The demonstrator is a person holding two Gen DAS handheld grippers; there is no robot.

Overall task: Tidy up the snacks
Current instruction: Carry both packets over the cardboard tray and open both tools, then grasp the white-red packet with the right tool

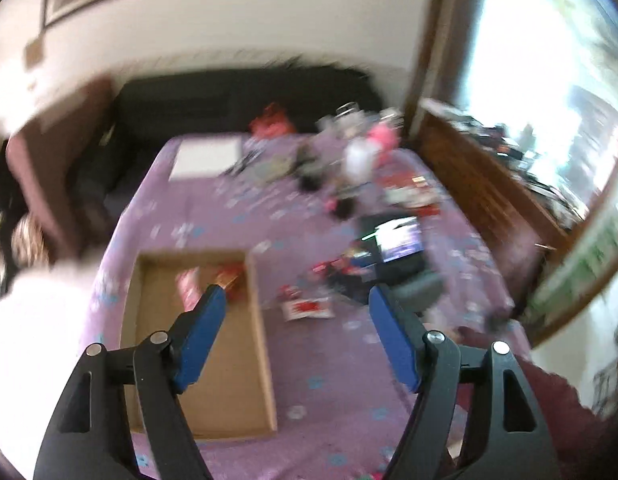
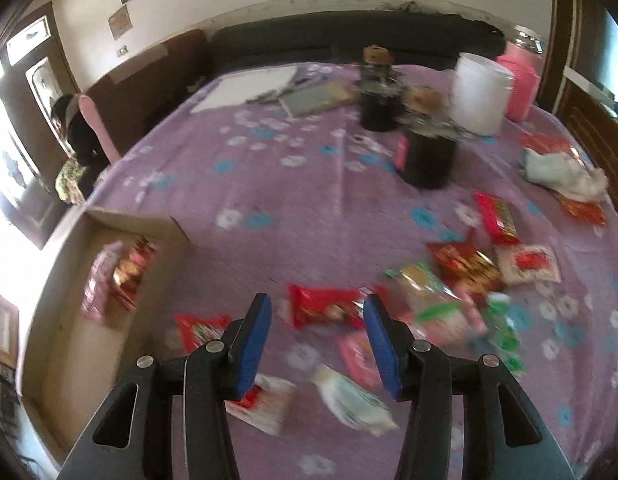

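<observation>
A shallow cardboard box (image 1: 229, 360) lies on the purple flowered tablecloth (image 1: 329, 380), with a pink packet (image 1: 187, 286) and a red-gold packet (image 1: 231, 276) at its far end. My left gripper (image 1: 295, 300) is open and empty above the box's right edge. In the right wrist view the box (image 2: 69, 280) is at the left, holding the same packets (image 2: 121, 276). My right gripper (image 2: 317, 308) is open and empty above a red snack packet (image 2: 325, 308). Several more packets (image 2: 461, 264) lie scattered to the right.
Two dark jars (image 2: 427, 156), a white tub (image 2: 479, 94) and a pink container (image 2: 519, 84) stand at the table's far side, with a white sheet (image 2: 253, 84) and a crumpled cloth (image 2: 561, 172). A dark sofa (image 2: 349, 40) runs behind the table.
</observation>
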